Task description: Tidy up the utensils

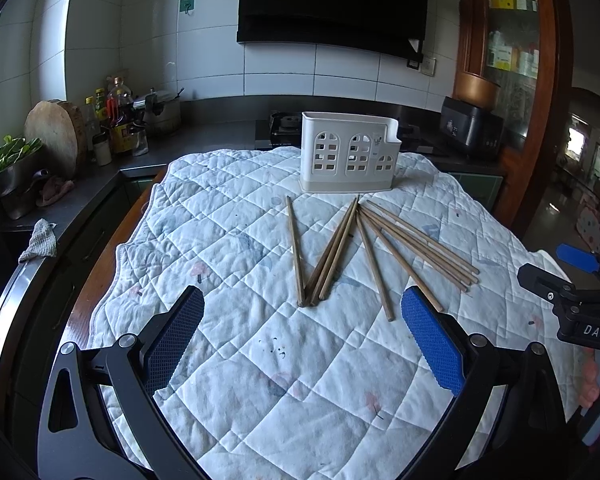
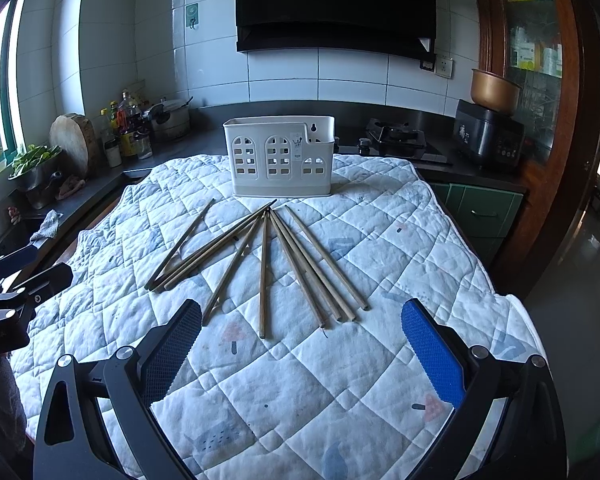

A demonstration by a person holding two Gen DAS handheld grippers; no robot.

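Note:
Several wooden chopsticks (image 1: 374,248) lie fanned out on a white quilted cloth (image 1: 240,360), tips toward a white plastic utensil holder (image 1: 348,154) standing upright at the cloth's far side. My left gripper (image 1: 302,312) is open and empty, hovering just short of the chopsticks' near ends. In the right wrist view the chopsticks (image 2: 264,264) and holder (image 2: 280,156) show too. My right gripper (image 2: 300,324) is open and empty, near the chopsticks' near ends. Each gripper shows at the edge of the other's view.
The cloth (image 2: 340,380) covers a table. A dark counter behind holds bottles (image 1: 118,120), a round chopping board (image 1: 54,132), a pot (image 1: 162,110), a gas stove (image 2: 396,136) and a black cooker (image 2: 488,136). A wooden cabinet (image 1: 508,60) stands at right.

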